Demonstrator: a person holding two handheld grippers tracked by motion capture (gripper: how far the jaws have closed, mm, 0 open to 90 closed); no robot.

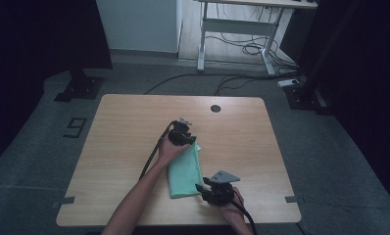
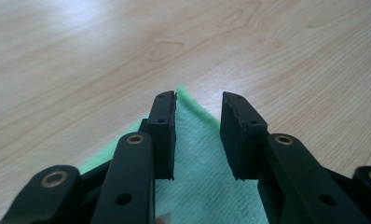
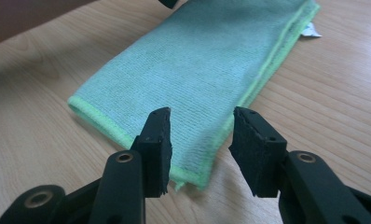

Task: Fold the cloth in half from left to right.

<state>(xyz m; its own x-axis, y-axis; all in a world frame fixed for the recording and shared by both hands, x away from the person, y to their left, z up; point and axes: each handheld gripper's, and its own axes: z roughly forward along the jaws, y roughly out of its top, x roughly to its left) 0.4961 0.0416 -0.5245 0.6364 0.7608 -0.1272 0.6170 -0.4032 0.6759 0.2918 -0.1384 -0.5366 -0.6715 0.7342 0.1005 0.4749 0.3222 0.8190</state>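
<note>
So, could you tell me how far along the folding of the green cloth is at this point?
Done: the green microfibre cloth already lies folded into a long narrow strip on the wooden table. In hand: both grippers are open, the left gripper over the cloth's far corner, the right gripper at its near corner, neither pinching yet. Left, probably: gripping the ends and making another fold.

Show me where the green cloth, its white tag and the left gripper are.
green cloth [image 3: 197, 70], right gripper view, middle of its folded top face.
white tag [image 3: 311, 31], right gripper view, the label at the cloth's far corner.
left gripper [image 2: 198, 112], left gripper view, midway between its fingertips.
</note>
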